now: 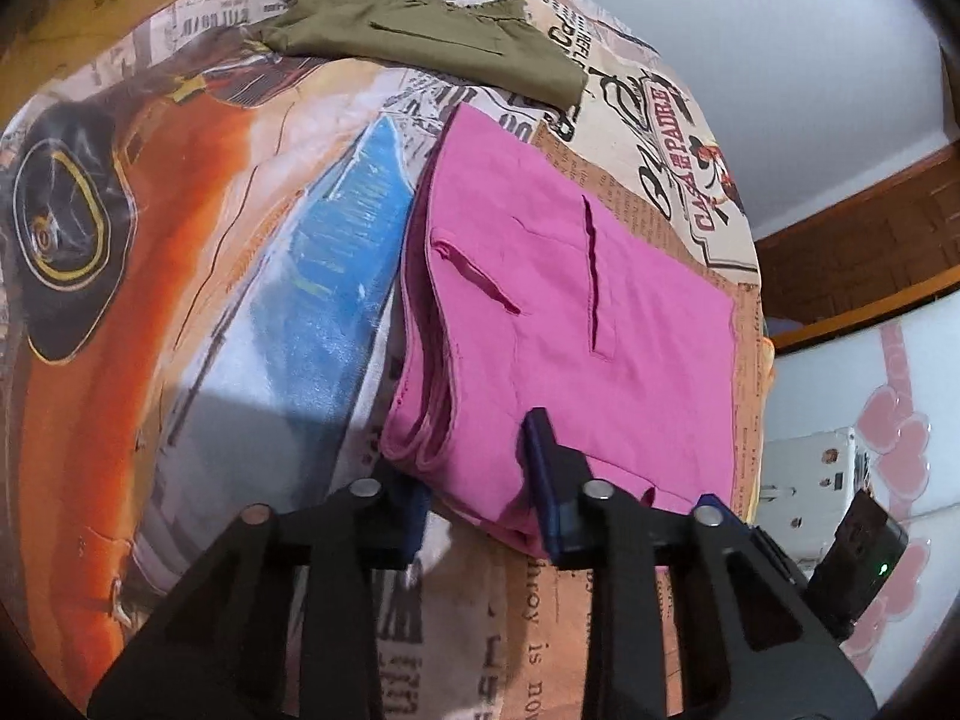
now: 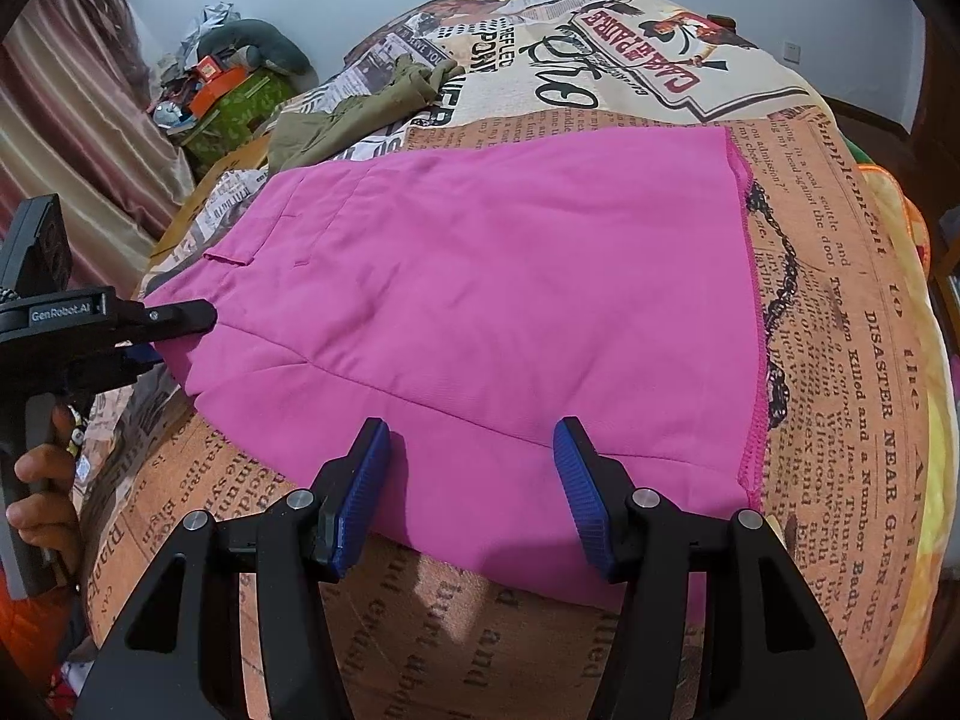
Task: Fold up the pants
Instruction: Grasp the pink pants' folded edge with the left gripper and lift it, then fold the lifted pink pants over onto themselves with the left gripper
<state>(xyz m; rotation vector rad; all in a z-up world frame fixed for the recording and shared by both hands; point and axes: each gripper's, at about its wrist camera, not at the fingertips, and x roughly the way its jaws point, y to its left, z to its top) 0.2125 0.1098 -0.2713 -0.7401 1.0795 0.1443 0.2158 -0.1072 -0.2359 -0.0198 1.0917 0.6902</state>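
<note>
Bed (image 2: 840,312): newsprint-and-car quilt; everything lies on it
Pants (image 2: 480,276): pink, flat on the quilt near its front edge, a broad, roughly four-sided panel
Done: pants look already doubled, with several layers stacked along one edge (image 1: 420,372) and the stitched hem running down the other side; the top face is fairly smooth
Left: judging by how wide the panel is, at least one more fold across, then squaring the edges
Olive garment (image 1: 420,36): crumpled beyond the pants, apart from them, not folded; whether it is part of the job I cannot tell
Left gripper (image 1: 477,462): clamped on the layered corner of the pants, one finger on top and one beneath, as the right view (image 2: 177,336) also shows; a hand (image 2: 42,480) holds its grip
Right gripper (image 2: 474,438): jaws apart, tips over the near edge of the pants, gripping nothing
Containers: none in use on the bed; a heap by the curtain is too small to read
Pockets (image 1: 591,282): two slits on the pants, lying flat, nothing showing in them
</note>
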